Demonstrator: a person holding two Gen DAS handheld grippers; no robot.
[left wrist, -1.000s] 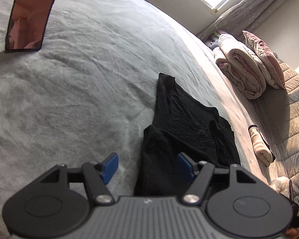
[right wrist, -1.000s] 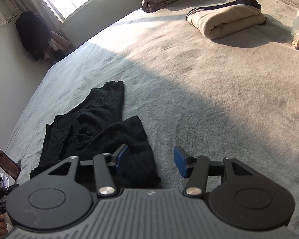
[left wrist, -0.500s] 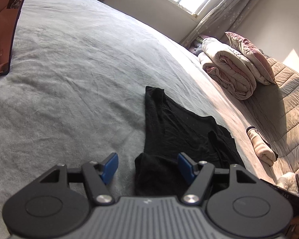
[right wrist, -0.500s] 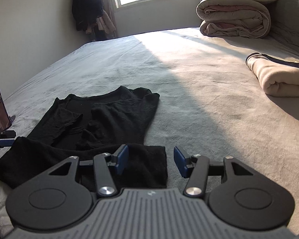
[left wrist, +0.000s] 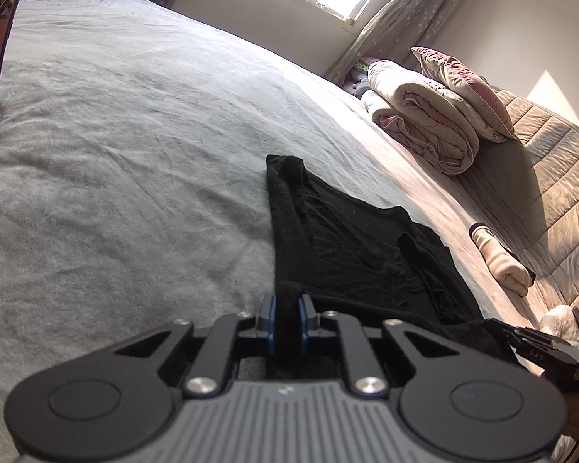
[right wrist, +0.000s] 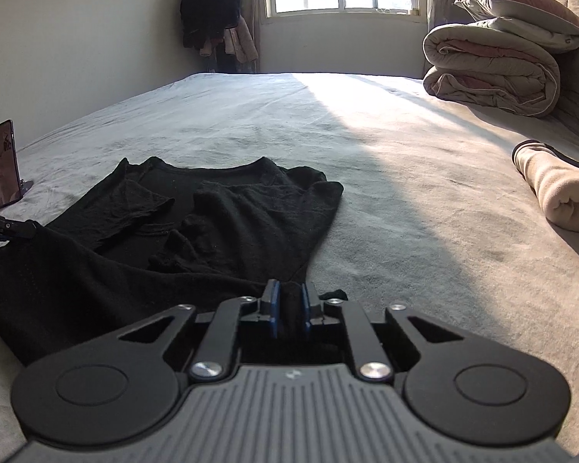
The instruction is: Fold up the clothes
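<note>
A black shirt point(left wrist: 347, 239) lies flat on the grey bed point(left wrist: 115, 135), its sleeves folded inward and its collar on the far side point(right wrist: 227, 216). My left gripper point(left wrist: 286, 314) is closing on the near left hem corner, and black cloth is bunched between its blue pads point(left wrist: 269, 318). At the near right hem corner my right gripper point(right wrist: 289, 306) is closing too, with cloth pinched between its pads point(right wrist: 275, 305). The right gripper's fingers point(left wrist: 536, 351) show at the left wrist view's right edge. The left gripper's fingers point(right wrist: 4, 227) show at the right wrist view's left edge.
A rolled duvet point(right wrist: 494, 69) with a pillow on it sits at the bed's far right. A folded beige garment point(right wrist: 559, 189) lies to the right of the shirt. A phone on a stand point(right wrist: 4, 166) is at the left edge. Dark clothes point(right wrist: 212, 11) hang by the window.
Both grippers went from open to closed on the shirt's near hem corners. The right gripper rolled to level and shifted over the hem; the left one dropped slightly.
</note>
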